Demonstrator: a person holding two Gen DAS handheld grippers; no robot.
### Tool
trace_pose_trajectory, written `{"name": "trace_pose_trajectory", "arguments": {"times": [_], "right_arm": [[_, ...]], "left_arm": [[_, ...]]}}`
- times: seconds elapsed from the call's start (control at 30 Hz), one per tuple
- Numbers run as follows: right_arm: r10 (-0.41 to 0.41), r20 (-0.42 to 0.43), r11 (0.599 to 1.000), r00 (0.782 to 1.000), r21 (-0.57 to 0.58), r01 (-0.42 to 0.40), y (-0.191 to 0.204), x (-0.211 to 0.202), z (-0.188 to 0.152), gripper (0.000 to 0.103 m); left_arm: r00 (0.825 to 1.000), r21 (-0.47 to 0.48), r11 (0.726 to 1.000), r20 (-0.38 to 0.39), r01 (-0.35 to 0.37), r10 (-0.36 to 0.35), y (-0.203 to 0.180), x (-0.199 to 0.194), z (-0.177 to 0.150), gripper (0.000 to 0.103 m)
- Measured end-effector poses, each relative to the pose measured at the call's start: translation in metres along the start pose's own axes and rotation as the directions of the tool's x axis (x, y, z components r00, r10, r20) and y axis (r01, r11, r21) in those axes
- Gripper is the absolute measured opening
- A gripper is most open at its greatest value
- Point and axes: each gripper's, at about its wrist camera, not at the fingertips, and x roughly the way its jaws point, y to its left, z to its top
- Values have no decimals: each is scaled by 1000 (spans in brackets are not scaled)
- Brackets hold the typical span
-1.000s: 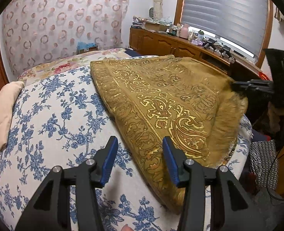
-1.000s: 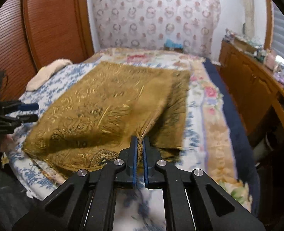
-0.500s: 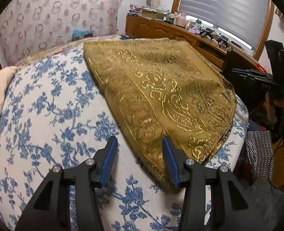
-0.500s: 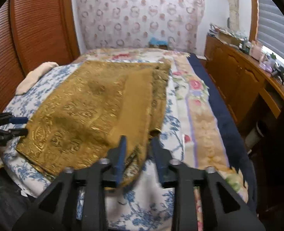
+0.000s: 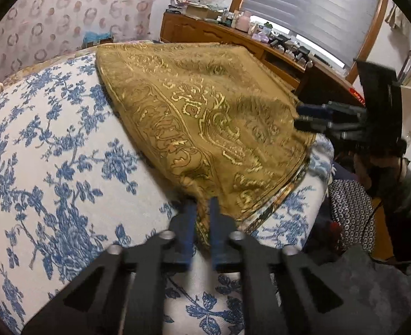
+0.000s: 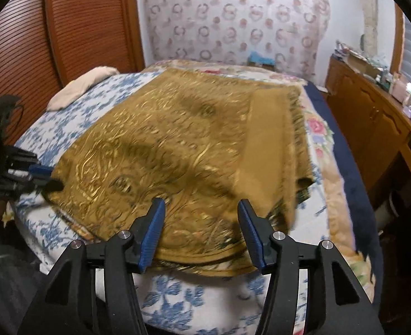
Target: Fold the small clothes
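Gold brocade, stiff with raised scrollwork — the cloth (image 6: 161, 150) lies spread on the bed's blue-flowered sheet (image 5: 52, 150), directly ahead of both my tongs, with its far right edge already turned over to show a plain mustard backing. My left gripper (image 5: 201, 215) is clamped tight on the near corner of the cloth; a tuft of the weave bunches up between the blue pads. My right gripper (image 6: 201, 223) has its jaws opening, blue fingers (image 6: 153, 229) standing apart over the near hem, which passes under and between them without being pinched. To fold this well, I judge the right side needs a bite on the hem's other corner matching the left's, so both corners lift level. Then I would carry them away from me together, keeping the edge taut — slack would probably let the heavy fabric sag and fold crooked. A cream pillow (image 6: 80, 89) sits beyond, left of the cloth.
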Motion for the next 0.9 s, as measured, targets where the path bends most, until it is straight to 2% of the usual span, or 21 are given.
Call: {"name": "trace_pose_trajectory", "arguments": {"times": [0.1,0.33,0.57,0.9], "right_arm": [[18,-2,1000,1000,-19,-18,8,-1,-1,60],[55,9,997,998,-61,-54,34,-10,-1,61],[86,5,991,996,-103,-85,48,-16,-2,63],[8,-49,995,999,-98,-13,31,16,-14,63]], "left_arm": [[998,3,1000,61,28,-28,-5,-18,16,1],[980,45,999,195,22,-31,-16,-46,69,1],[973,29,1000,230,-6,-1,-4,-37,97,1],[972,10,999,234,-34,30,4,-31,102,1]]}}
